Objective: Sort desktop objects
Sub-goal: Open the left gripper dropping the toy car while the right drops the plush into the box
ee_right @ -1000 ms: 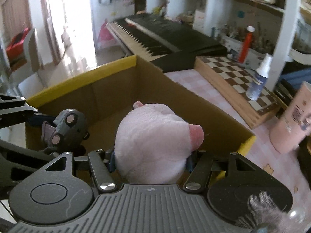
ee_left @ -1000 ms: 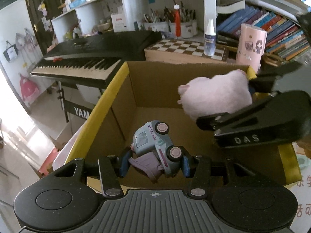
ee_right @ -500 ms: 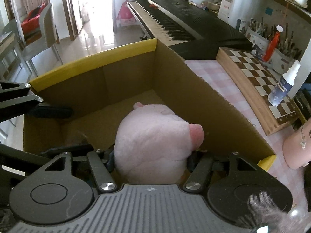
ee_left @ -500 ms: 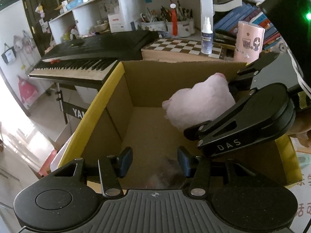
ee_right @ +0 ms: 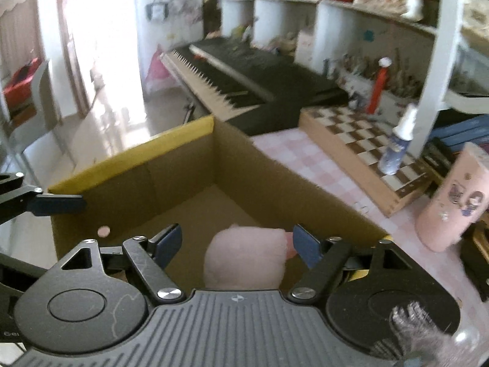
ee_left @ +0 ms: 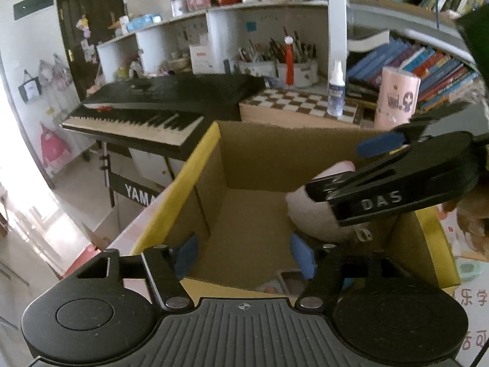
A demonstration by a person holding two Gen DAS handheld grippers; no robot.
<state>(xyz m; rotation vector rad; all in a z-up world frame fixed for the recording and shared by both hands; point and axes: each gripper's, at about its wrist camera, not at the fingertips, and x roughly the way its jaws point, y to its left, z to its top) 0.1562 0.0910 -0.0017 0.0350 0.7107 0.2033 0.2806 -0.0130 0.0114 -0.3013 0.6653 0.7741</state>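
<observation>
Right gripper (ee_right: 235, 243) now spread wide, pink plush (ee_right: 244, 253) released into cardboard box (ee_right: 275, 183). Left gripper (ee_left: 244, 255) likewise wide, empty; toy car gone from its grasp. Both deposits look done.

The left wrist view looks forward and down from just above the near rim of the open brown cardboard box with yellow-taped edges (ee_left: 195, 165), toward the black electronic keyboard (ee_left: 159, 107) and wooden chessboard (ee_left: 299, 104). The right wrist view sits close over the same box (ee_right: 128, 159) from its other side, facing the keyboard (ee_right: 244, 73) and chessboard (ee_right: 363, 140). Both share the box interior.
</observation>
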